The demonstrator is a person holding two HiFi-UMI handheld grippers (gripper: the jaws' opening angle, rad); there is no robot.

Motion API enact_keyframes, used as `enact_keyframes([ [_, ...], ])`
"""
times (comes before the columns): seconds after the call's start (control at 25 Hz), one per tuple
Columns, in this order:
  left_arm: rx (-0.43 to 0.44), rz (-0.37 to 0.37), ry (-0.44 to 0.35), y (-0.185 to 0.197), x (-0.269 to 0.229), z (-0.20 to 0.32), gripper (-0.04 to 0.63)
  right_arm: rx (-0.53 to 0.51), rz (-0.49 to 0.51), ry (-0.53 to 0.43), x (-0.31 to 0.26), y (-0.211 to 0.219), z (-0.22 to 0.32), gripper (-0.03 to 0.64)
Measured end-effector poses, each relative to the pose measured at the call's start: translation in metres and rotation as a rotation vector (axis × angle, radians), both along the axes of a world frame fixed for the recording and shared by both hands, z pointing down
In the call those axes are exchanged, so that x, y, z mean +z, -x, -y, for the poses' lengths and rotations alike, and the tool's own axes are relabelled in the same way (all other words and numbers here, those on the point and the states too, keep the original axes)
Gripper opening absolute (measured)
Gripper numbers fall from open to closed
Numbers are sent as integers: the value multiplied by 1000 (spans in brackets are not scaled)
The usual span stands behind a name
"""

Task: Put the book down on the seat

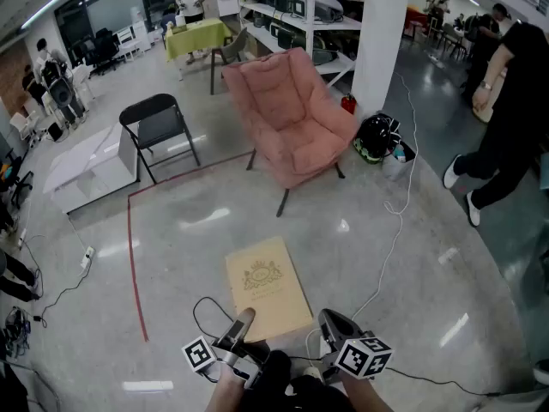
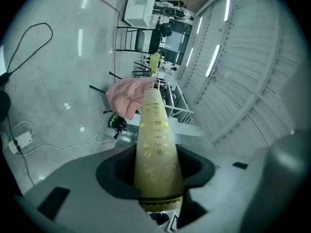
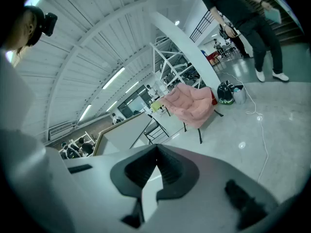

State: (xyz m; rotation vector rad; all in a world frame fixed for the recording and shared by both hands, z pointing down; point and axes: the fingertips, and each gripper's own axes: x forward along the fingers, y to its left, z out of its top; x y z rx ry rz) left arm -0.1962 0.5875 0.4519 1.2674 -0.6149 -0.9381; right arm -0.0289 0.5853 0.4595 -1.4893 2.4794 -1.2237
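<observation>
Head view: book held flat above the floor, its near edge in my left gripper; pink armchair well ahead. Left gripper view: jaws clamp the book's spine. Right gripper view: my right gripper is closed, with nothing between its jaws.

One tan hardcover book with a gold crest on its cover. Two grey hand-held two-jaw grippers, a left gripper and a right gripper, each bearing one black-and-white marker cube. One pink padded armchair on dark legs. One black metal folding chair. One table under a yellow-green cloth. One broad white pillar, with one black-and-green bag and one small red fire extinguisher near its foot. One red tape line on the glossy grey floor, bent at one corner. One white cable trailing across that floor. One person in black clothes and white shoes nearby; the far figures are too small to count.
</observation>
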Motion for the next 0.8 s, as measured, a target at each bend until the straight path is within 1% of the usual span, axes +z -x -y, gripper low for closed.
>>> enact_keyframes([
  [0.16,6,-12,-23,-12,-18,-12,215,-28,-8,-43,-19,-2,-14,12],
  [0.36,1,-25,-43,-15,-27,-14,215,-9,-4,-45,-21,-4,-20,12],
  [0.52,9,-9,-22,-6,-22,-15,215,-1,2,-44,-21,3,-18,12],
  [0.64,6,-11,-15,2,-17,-12,215,3,23,-60,-22,10,-13,12],
  [0.8,21,-15,-17,12,-16,-5,215,36,48,-47,-20,18,-4,14],
])
